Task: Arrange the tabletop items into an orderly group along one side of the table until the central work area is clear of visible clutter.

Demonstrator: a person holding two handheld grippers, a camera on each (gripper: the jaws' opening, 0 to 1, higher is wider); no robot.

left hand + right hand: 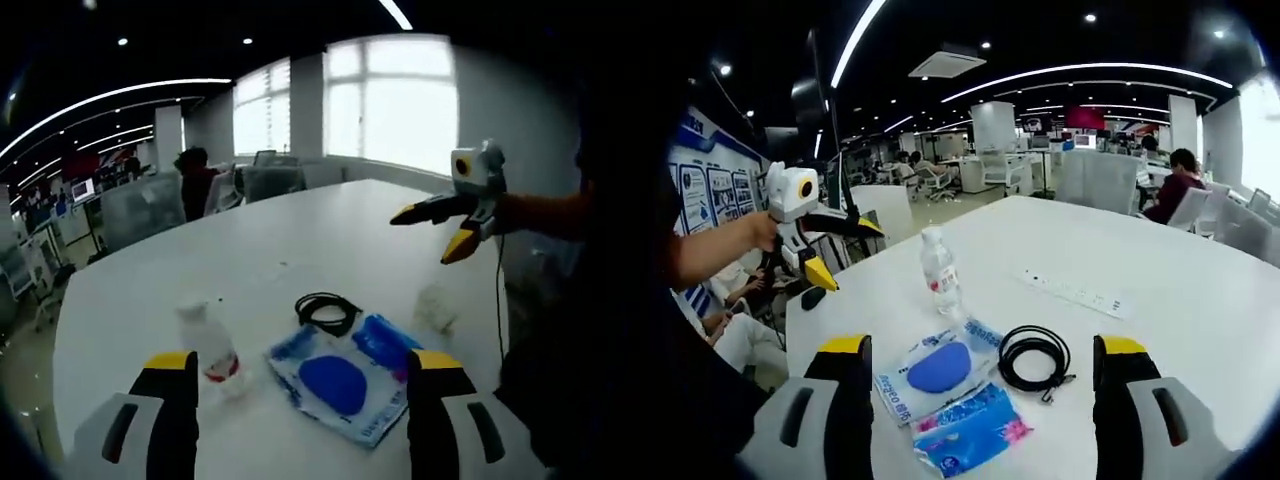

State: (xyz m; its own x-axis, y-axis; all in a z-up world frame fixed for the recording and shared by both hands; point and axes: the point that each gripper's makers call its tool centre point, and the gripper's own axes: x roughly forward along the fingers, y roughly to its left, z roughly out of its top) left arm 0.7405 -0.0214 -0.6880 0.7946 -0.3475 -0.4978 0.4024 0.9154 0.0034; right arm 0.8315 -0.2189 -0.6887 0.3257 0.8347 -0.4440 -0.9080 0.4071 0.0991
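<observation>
Both tools are over the white table (1200, 290), neither touching anything. My left gripper (300, 385) has its jaws spread wide with nothing between them. In the left gripper view, the water bottle (212, 347) stands upright just ahead of its left jaw, red label band visible. Ahead of the gap between the jaws lies the clear pouch with a blue round pad (335, 385), flat on the table; a second blue packet (385, 340) overlaps its far right corner, close to the right jaw. The coiled black cable (326, 312) lies just beyond the pouch, touching or nearly touching its far edge; I cannot tell which. A crumpled clear object sits ahead of the right jaw, too blurred to identify. My right gripper (980, 375) is also wide open and empty. In the right gripper view the same pouch lies between the jaws nearer the left one, the blue packet nearest the camera, the cable toward the right jaw, the bottle upright beyond the pouch, and a white power strip (1075, 292) lies further out to the right. A small dark object rests near the table's left edge. Each gripper appears in the other's view, held in the air above the table edge, jaws parted.
</observation>
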